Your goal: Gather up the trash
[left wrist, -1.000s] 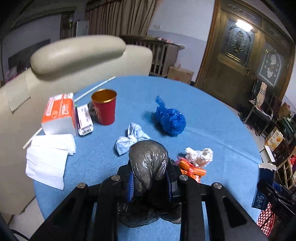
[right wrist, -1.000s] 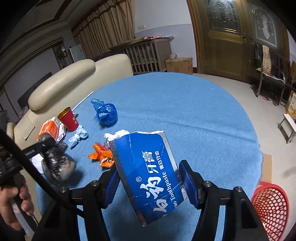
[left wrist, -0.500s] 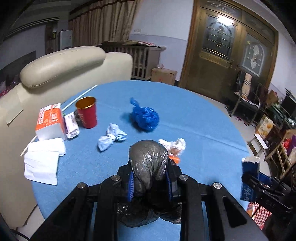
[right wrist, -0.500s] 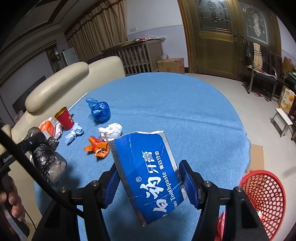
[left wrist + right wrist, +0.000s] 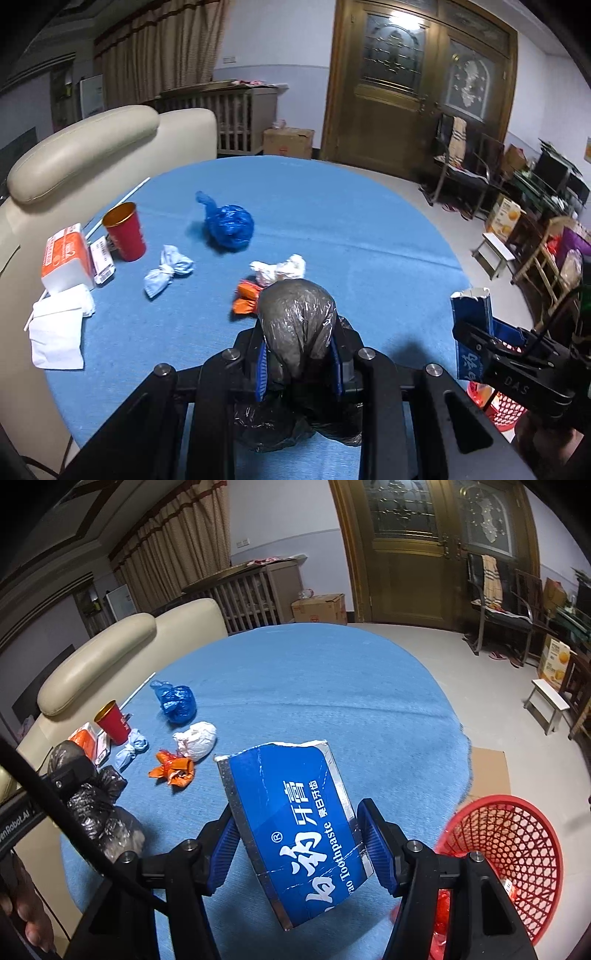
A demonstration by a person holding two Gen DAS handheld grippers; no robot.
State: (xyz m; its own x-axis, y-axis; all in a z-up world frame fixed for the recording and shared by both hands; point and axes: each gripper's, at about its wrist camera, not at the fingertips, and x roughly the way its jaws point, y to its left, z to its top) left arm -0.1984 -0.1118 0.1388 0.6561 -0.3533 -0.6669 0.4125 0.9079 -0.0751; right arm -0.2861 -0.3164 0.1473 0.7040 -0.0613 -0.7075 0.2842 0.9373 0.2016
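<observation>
My left gripper is shut on a black plastic bag and holds it above the near edge of the round blue table. My right gripper is shut on a blue toothpaste box, held above the table's near right edge beside the red mesh basket on the floor. On the table lie a blue bag, a white wad, an orange wrapper and a pale blue mask.
A red cup, an orange-white tissue pack and white napkins sit at the table's left. A cream sofa stands behind. Chairs and boxes line the right wall. Brown cardboard lies on the floor.
Both grippers have pulled back and swung right with their loads. The red basket has come into fuller view under the right gripper.
</observation>
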